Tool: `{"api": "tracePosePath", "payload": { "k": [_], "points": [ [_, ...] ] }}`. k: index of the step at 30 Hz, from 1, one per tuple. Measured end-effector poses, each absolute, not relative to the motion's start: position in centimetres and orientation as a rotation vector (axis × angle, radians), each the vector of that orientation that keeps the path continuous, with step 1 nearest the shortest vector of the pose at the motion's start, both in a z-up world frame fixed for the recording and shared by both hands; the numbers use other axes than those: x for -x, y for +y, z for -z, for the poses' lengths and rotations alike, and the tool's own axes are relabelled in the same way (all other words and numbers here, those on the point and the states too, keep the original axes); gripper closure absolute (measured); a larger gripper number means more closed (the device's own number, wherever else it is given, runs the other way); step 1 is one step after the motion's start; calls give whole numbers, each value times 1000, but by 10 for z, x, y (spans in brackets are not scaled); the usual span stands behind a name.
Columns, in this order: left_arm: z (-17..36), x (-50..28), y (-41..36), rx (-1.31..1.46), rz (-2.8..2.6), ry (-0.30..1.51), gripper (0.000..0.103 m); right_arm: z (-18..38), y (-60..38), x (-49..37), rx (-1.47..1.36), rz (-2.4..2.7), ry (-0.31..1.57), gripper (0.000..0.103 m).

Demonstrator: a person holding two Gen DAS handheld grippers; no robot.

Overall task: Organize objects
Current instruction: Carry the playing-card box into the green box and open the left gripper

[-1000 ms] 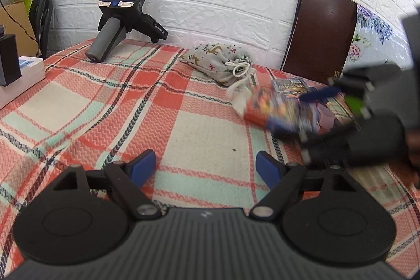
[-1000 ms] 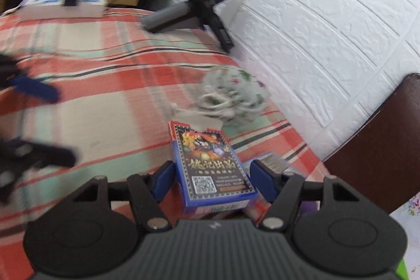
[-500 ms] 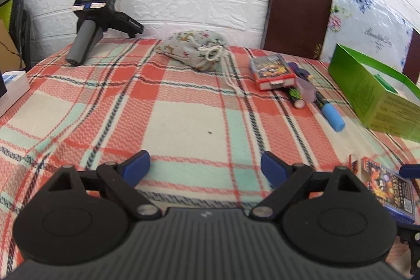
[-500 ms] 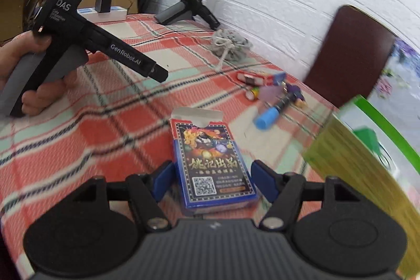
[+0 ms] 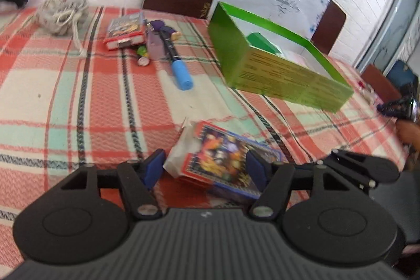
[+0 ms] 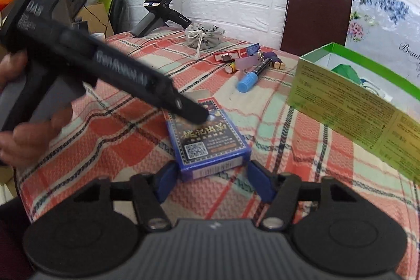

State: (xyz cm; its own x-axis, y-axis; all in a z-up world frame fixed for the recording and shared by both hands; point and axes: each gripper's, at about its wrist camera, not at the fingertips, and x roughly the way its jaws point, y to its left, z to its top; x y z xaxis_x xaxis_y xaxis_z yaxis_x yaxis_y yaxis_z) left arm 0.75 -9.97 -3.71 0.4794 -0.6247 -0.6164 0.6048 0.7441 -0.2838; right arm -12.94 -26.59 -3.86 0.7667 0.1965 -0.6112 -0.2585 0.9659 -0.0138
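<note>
A: Left wrist view first. Left gripper sits low over the red, mint and cream plaid tablecloth, its blue pads either side of the blue-edged card box with the colourful printed face. Jaws have just been closing. Right pad looks to be at the box's edge; left pad stands clear, beside the box's open white flap. So not clamped, as far as can be seen.

B: Where's the box?

A: Flat on the cloth, near the table's front edge. The open green cardboard box is farther back to the right. A blue-capped marker and a red card pack lie beyond, near the drawstring cloth pouch.

B: Right wrist view?

A: Right gripper has just been closing too, yet the card box lies just ahead of its pads, with cloth visible between them. Nothing gripped. The left gripper's black body crosses the frame, tip down over the box's far end, held in a hand.
</note>
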Motion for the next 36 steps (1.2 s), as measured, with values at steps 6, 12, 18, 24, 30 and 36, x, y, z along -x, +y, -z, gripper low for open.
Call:
{"api": "tracePosePath", "payload": {
  "k": [6, 12, 18, 24, 30, 36],
  "points": [
    [27, -2, -116, 28, 773, 779, 52, 38, -288, 134, 23, -170, 621, 65],
    [-1, -4, -148, 19, 816, 710, 54, 19, -310, 148, 33, -87, 508, 65],
    [-35, -18, -202, -2, 890, 619, 53, -9, -352, 145, 32, 36, 402, 65],
    [-38, -37, -260, -51, 930, 596, 54, -15, -401, 121, 11, 137, 401, 65],
    [-20, -50, -298, -116, 923, 656, 53, -2, -437, 94, -8, 252, 449, 63],
    [-13, -53, -287, -99, 865, 676, 51, 5, -443, 101, -60, 307, 434, 55]
  ]
}}
